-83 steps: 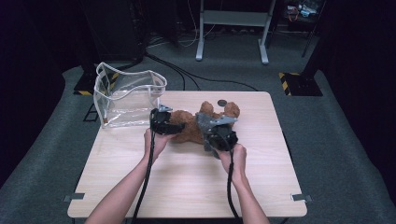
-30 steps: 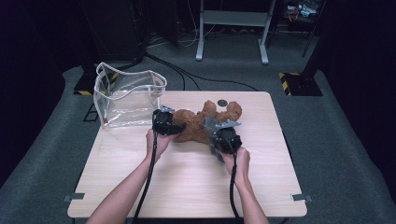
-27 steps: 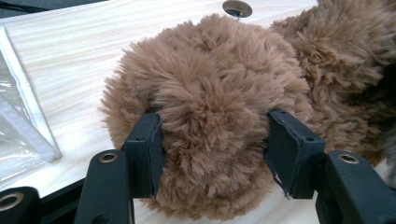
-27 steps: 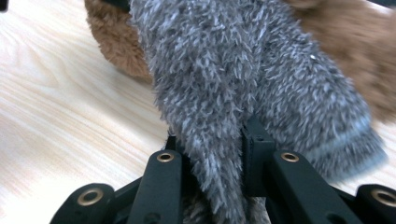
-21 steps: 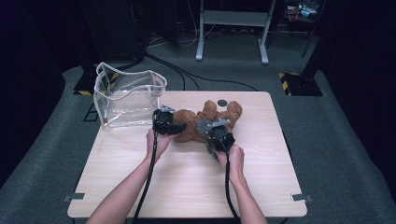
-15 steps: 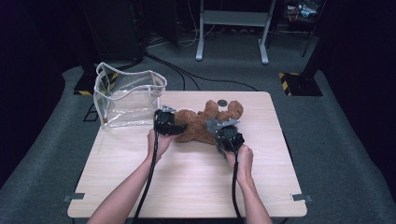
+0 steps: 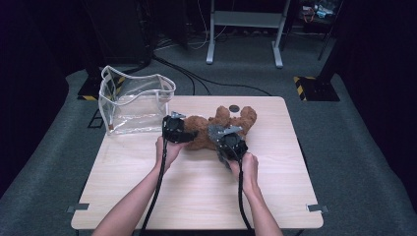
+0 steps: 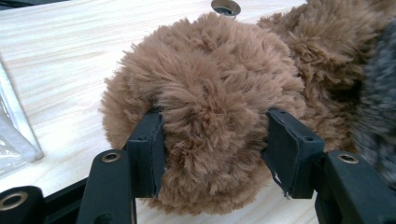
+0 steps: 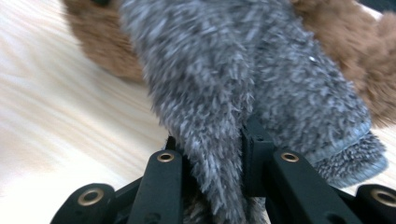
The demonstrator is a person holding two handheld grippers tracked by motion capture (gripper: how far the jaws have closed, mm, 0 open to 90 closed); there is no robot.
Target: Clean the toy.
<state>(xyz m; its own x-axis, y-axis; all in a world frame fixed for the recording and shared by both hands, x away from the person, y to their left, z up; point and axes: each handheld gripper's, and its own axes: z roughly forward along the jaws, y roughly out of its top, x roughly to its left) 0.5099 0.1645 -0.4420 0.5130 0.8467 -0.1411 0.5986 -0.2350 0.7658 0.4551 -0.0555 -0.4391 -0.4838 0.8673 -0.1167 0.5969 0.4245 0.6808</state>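
Observation:
A brown plush bear (image 7: pixel 204 129) lies in the middle of the wooden table (image 7: pixel 196 196), with a grey furry piece of fabric (image 9: pixel 224 70) on it. My left gripper (image 7: pixel 191 135) comes in from the bear's left. In the left gripper view the left gripper (image 8: pixel 217 140) is shut on a round brown furry part (image 8: pixel 210 88), which bulges between the pads. My right gripper (image 7: pixel 222 133) is at the bear's near side. In the right gripper view the right gripper (image 9: pixel 212 149) is shut on a fold of the grey fabric, with brown fur (image 9: pixel 102 51) behind.
A clear plastic bag (image 7: pixel 133 101) with white trim stands open at the table's back left, close to the left gripper; its edge (image 8: pixel 14 135) shows beside the bear. A small dark round object (image 7: pixel 234 108) lies just behind the bear. Bare wood stretches toward the near edge.
The right hand has shifted slightly right and back left, keeping hold of the grey fabric. The left hand and the bear's left part have stayed put.

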